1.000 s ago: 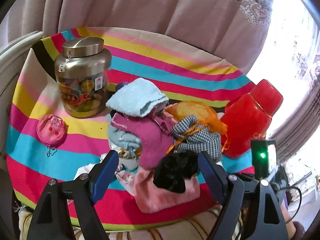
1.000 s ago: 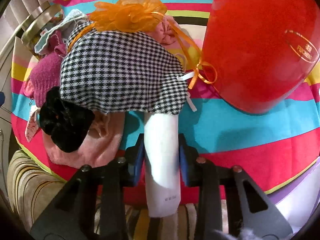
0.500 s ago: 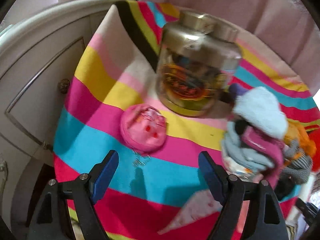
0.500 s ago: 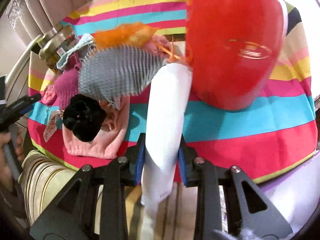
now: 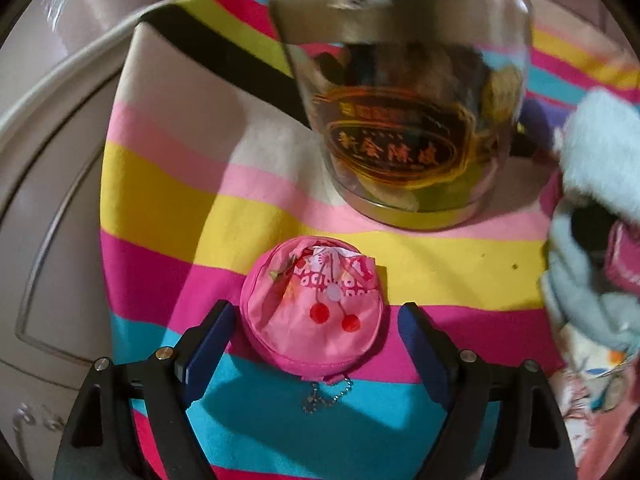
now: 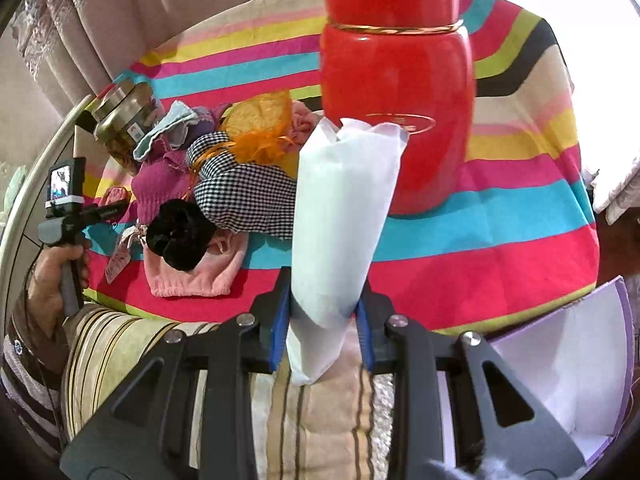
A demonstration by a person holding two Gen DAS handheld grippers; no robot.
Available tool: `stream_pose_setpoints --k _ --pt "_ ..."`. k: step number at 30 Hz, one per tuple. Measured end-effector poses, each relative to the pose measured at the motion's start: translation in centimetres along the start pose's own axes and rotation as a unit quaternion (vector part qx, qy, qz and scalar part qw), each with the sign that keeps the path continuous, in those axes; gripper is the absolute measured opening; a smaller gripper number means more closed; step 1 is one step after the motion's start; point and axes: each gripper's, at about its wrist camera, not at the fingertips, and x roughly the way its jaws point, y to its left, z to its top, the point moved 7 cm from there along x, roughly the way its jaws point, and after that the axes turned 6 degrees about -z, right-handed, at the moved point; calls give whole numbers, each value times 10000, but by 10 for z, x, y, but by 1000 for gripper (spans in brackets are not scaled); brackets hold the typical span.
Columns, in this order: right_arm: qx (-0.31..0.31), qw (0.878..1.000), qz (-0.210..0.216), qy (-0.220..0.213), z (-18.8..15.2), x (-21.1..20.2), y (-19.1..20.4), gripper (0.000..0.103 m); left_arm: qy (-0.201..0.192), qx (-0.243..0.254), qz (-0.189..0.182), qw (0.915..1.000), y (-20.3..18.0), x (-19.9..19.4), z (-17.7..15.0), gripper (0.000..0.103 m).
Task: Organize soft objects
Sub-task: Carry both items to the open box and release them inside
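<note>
A round pink pouch with a cherry print and a small chain lies on the striped cloth. My left gripper is open, one finger on each side of the pouch. My right gripper is shut on a white fabric piece, held up off the table. A pile of soft items lies on the table: black scrunchie, checked cloth, pink and magenta knits, orange mesh. The pile's edge shows at the right of the left wrist view.
A gold-lidded glass jar stands just behind the pouch. A tall red jar stands behind the white fabric. A purple box with a white inside sits low right. A white cabinet is left of the table.
My left gripper swung left from the pile and came down around the pink pouch. My right gripper pulled back and lifted the white fabric out from under the checked cloth.
</note>
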Motion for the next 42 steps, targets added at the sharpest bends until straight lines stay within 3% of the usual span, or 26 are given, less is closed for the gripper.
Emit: stream_pose_setpoints --k 2,3,5,11,17,23,26,33,36,42 --pt "24 10000 -61 -57 -33 -32 10 33 -57 197 152 9997 -3 -1 -1 73" --pt "46 9999 -76 -67 -34 -34 7 33 -77 213 146 9996 -4 -3 -1 70" --pt "101 9999 -80 -78 -37 -38 5 33 -12 119 -156 9998 -7 -3 -3 70" --pt "163 9995 -222 -132 -39 -49 -6 33 -49 -1 -462 9989 -3 -9 -8 69" --pt "311 9984 -435 -162 -47 -60 -28 33 -415 -139 -753 9962 -5 -56 -11 69" --pt "516 9957 -757 -109 -68 -71 -67 33 -990 -91 -1401 9851 -43 -129 -15 69" --pt "599 9931 -1003 -42 -81 -74 -92 33 -1198 26 -1861 9752 -76 -166 -26 69" --pt "499 9831 -1724 364 -119 -68 -150 33 -1306 806 -3008 9413 -191 -242 -52 69" --pt "358 9736 -2192 533 -136 -63 -178 33 -1252 1298 -3456 9209 -250 -268 -69 69" --pt "24 9536 -2916 752 -155 -52 -221 34 -850 2115 -3999 8878 -339 -291 -108 69"
